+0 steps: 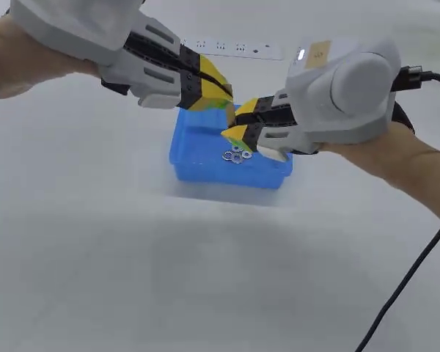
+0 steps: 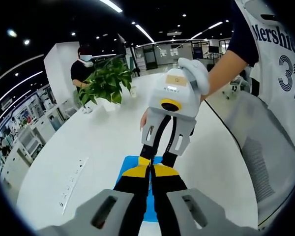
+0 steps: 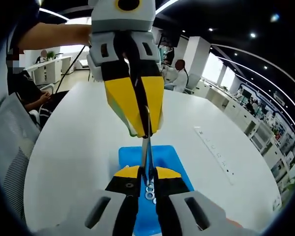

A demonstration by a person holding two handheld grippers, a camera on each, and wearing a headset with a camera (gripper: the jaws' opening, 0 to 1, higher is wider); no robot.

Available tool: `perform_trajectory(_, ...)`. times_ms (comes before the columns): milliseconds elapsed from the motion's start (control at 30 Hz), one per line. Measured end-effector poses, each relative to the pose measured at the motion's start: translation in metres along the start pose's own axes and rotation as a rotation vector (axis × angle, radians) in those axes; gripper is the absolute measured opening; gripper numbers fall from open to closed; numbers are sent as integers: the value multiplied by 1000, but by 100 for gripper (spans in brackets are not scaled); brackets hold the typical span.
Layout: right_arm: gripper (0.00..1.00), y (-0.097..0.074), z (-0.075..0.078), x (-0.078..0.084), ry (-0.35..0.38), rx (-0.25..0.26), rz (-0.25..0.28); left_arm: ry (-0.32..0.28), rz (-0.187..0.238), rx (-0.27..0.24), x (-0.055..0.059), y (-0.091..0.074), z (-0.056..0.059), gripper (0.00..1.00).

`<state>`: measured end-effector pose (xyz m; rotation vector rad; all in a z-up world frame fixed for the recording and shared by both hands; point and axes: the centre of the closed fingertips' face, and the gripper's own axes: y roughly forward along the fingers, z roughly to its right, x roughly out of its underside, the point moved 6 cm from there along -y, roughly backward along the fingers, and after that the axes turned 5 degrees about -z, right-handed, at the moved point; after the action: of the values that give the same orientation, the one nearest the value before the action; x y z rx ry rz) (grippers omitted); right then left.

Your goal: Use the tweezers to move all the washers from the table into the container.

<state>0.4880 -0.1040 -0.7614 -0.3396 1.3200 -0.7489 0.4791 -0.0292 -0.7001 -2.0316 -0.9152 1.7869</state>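
The right gripper (image 1: 232, 135), closest to hand, has its yellow-tipped jaws drawn almost together around the lower legs of the tweezers (image 3: 147, 147) — they look to be pinching them, though the gap is too narrow to be sure. Facing it tip to tip, the left gripper (image 1: 221, 95) has its jaws pressed shut on the tweezers' upper end. Both pairs of jaws hang over the blue container (image 1: 205, 174). Just past the right jaw tips, a small cluster of washers (image 1: 237, 155) lies on the container's floor. Beyond the left jaws, a white power strip (image 1: 235, 48) lies on the table (image 1: 95, 242).
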Motion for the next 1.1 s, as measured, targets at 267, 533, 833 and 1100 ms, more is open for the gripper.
perform_trajectory(267, 11, 20, 10, 18, 29, -13, -22, -32, -19, 4, 17, 17, -11, 5)
perform_trajectory(533, 11, 34, 10, 33, 48, -36, -49, -50, -45, 21, 32, 32, -13, 5)
perform_trajectory(833, 11, 37, 12, 40, 77, -36, -48, -68, -46, 26, 37, 39, -14, 5)
perform_trajectory(1100, 13, 34, 11, 39, 72, -29, -47, -52, -54, 33, 33, 39, -10, 5)
